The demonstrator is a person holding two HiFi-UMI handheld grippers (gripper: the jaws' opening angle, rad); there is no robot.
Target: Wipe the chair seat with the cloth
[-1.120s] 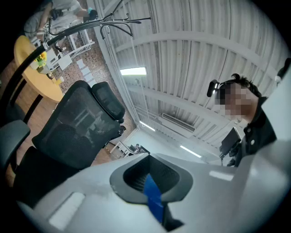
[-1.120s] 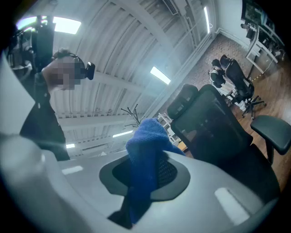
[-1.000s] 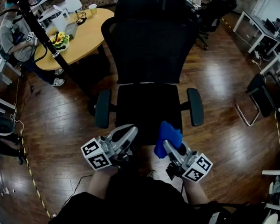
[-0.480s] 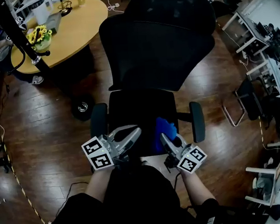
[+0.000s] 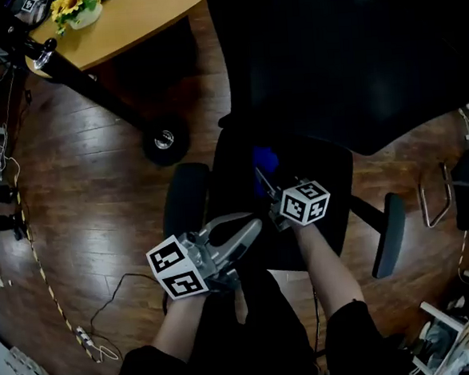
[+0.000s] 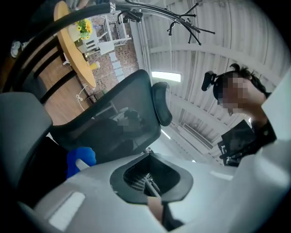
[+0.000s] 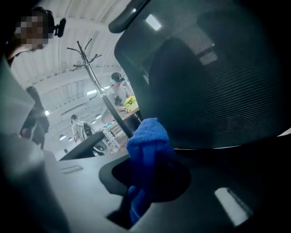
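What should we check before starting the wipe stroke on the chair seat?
1. Cloth clamped in right gripper: ok, bunched between its jaws.
2. Cloth over seat: ok, toward its rear.
3. Cloth touching seat: cannot tell.
4. Left gripper apart from cloth: ok, it hangs near the seat's front.
5. Left jaws' state: cannot tell.
6. Seat surface free of things: cannot tell, too dark.
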